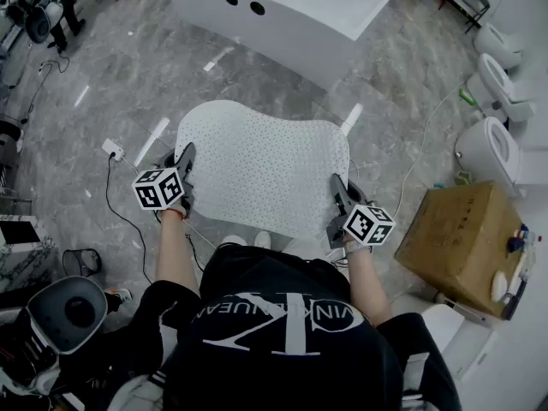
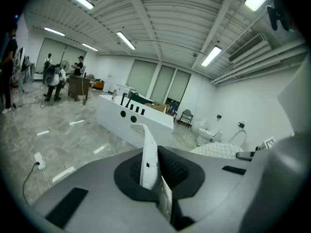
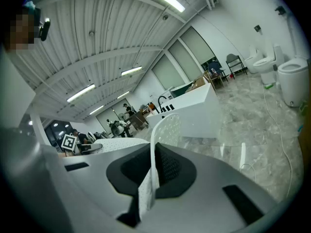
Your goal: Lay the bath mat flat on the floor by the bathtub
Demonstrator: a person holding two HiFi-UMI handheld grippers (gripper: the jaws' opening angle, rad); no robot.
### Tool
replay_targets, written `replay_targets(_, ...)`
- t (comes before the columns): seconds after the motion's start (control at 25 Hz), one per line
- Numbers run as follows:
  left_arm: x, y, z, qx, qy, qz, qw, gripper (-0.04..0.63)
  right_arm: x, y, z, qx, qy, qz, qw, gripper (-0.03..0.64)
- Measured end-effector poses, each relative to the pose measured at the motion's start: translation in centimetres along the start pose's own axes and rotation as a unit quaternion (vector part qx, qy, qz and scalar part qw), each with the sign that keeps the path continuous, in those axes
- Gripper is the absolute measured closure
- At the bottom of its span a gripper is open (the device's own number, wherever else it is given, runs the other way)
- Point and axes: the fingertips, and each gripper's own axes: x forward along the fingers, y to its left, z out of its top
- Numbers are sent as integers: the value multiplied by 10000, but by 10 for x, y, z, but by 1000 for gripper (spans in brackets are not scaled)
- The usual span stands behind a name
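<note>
My left tongs (image 1: 185, 154) are clenched on the left edge of the bath mat (image 1: 257, 165), thin white edge pinched between the jaws. My right tongs (image 1: 337, 185) are clenched on its right edge the same way. Mat is spread between both, dotted face up, near edge held off the floor (image 1: 120, 75) in front of me. White bathtub (image 1: 291, 15) is beyond the mat's far edge. Cardboard box (image 1: 449, 234) on my right, toilets (image 1: 490, 148) past it.
</note>
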Motion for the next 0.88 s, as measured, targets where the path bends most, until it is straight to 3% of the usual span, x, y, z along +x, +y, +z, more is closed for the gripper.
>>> replay_targets(0.16,15,-3,12,655,-35,-20,9978,577,24,5,2,-344,58,-362,9987,589)
replay_targets(0.28,25,-5,21,914,-135,84,9957,577,39,13,8,-525,-8,-553,9971,589)
replay_targets(0.52,51,-2,43,1036,-354,78,9940,577,70,22,26,-670,-264,-743,9946,589)
replay_targets(0.88,121,20,71,1058,-142,58,9943,577,136,3,42,-401,-288,-760,9959,589)
